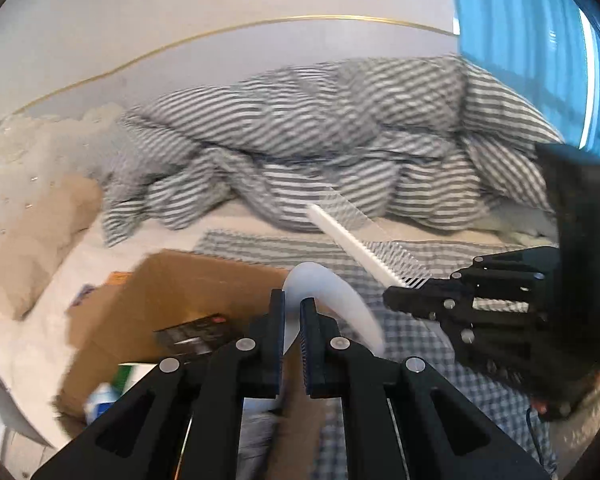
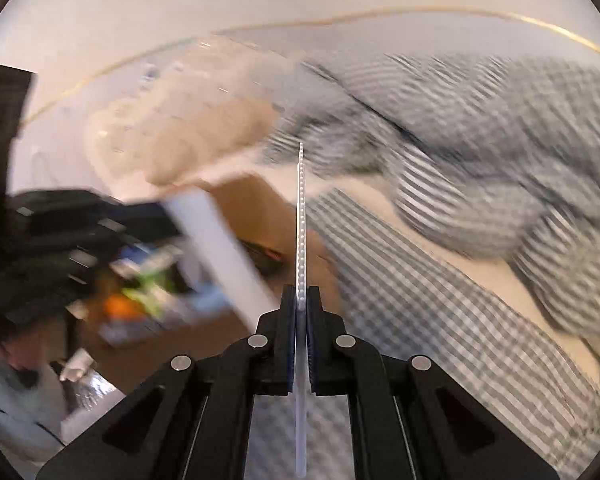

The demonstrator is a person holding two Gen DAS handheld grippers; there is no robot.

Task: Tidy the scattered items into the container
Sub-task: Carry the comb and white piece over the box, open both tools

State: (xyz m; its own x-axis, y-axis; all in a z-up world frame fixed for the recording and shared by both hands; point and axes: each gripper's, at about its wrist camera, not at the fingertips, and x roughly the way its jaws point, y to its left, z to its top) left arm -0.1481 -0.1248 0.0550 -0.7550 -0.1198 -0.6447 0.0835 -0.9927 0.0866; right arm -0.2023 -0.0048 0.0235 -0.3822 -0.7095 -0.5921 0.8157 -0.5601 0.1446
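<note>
In the left wrist view my left gripper (image 1: 292, 300) is shut on a white curved plastic piece (image 1: 340, 292) that arcs up and to the right from its pads. It hangs over the right side of an open cardboard box (image 1: 188, 280). To its right, my right gripper (image 1: 396, 300) is shut on a white comb (image 1: 356, 244) that points up and left. In the right wrist view, the right gripper (image 2: 301, 292) clamps the comb (image 2: 301, 208) edge-on. The blurred left gripper (image 2: 80, 216) and its white piece (image 2: 220, 248) are at left, above the box (image 2: 252, 196).
The box holds a black carton (image 1: 196, 334), a green and white packet (image 1: 132, 372) and a blue and white bottle (image 1: 100, 400). It rests on a bed with a checked sheet (image 1: 420, 340), a rumpled striped duvet (image 1: 320, 128) behind it and a beige blanket (image 1: 32, 216) at left.
</note>
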